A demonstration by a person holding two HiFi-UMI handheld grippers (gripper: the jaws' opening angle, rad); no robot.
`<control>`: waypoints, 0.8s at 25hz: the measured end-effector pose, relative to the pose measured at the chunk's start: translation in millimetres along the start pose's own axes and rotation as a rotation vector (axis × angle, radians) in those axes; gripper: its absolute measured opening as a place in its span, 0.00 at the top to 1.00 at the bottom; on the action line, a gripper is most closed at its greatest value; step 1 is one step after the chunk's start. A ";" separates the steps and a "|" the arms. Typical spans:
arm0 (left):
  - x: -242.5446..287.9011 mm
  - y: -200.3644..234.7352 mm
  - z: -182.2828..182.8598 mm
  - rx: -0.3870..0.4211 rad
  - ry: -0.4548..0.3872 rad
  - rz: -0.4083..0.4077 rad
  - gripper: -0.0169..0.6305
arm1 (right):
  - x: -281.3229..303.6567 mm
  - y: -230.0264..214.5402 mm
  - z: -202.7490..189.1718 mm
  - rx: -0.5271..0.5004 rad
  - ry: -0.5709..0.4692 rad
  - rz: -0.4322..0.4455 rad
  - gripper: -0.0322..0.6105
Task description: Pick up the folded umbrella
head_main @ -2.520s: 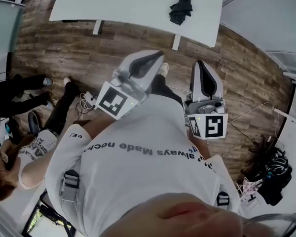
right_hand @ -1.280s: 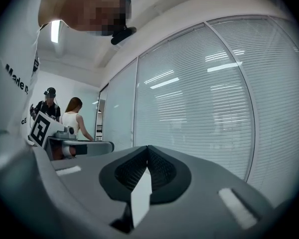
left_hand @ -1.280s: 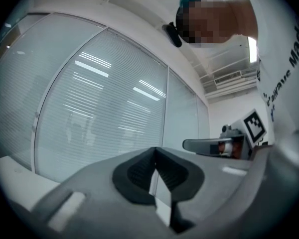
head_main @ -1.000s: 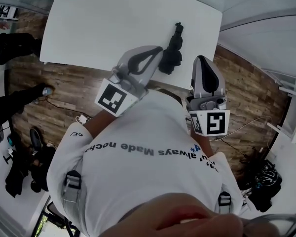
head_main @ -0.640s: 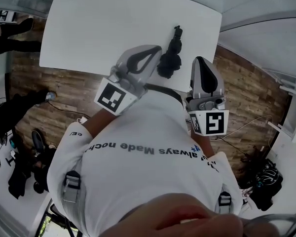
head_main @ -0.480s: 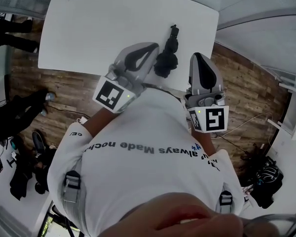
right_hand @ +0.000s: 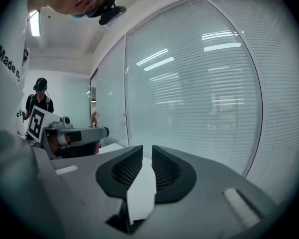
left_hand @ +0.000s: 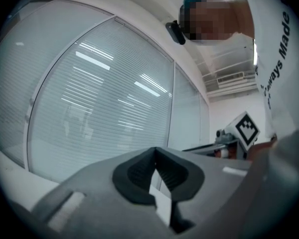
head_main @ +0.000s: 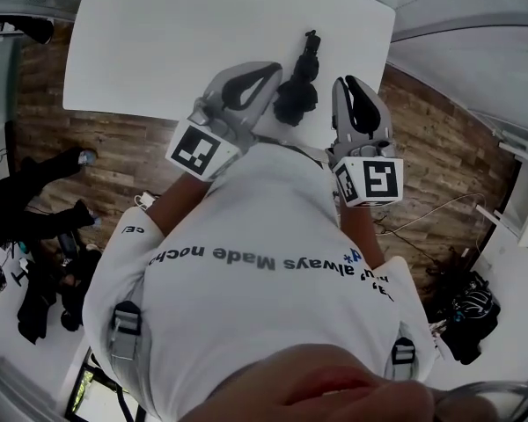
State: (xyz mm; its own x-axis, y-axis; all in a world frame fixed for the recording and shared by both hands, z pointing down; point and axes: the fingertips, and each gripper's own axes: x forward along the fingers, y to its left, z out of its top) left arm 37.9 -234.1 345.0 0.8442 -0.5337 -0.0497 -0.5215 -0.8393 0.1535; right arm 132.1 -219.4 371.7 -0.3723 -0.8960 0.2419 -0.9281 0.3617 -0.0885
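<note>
Just ahead, the black folded fabric umbrella lies on the white table, pointing away between the grippers — left gripper closed, empty, slightly nearer; right gripper opening a narrow, empty gap.

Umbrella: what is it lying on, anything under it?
The folded umbrella lies on the white table, near its front edge. Anything beneath its bunched fabric is covered.
</note>
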 end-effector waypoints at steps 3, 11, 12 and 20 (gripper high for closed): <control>-1.0 10.6 -17.7 0.010 0.021 0.009 0.97 | 21.0 -9.9 -43.9 0.058 0.113 -0.013 0.79; -16.7 31.1 -66.7 -0.006 0.088 0.050 0.97 | 71.0 -29.0 -182.5 0.201 0.400 -0.071 0.60; -19.0 30.5 -71.6 -0.010 0.098 0.052 0.97 | 75.2 -30.6 -201.0 0.231 0.434 -0.076 0.58; -30.2 36.8 -107.0 -0.031 0.176 0.075 0.97 | 108.6 -45.2 -307.9 0.363 0.661 -0.131 0.48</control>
State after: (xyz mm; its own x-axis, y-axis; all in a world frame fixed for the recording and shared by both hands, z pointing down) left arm 6.5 -237.8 457.7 0.8131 -0.5660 0.1358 -0.5821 -0.7929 0.1805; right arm 136.1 -253.7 699.5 -0.2828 -0.5436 0.7903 -0.9513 0.0531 -0.3038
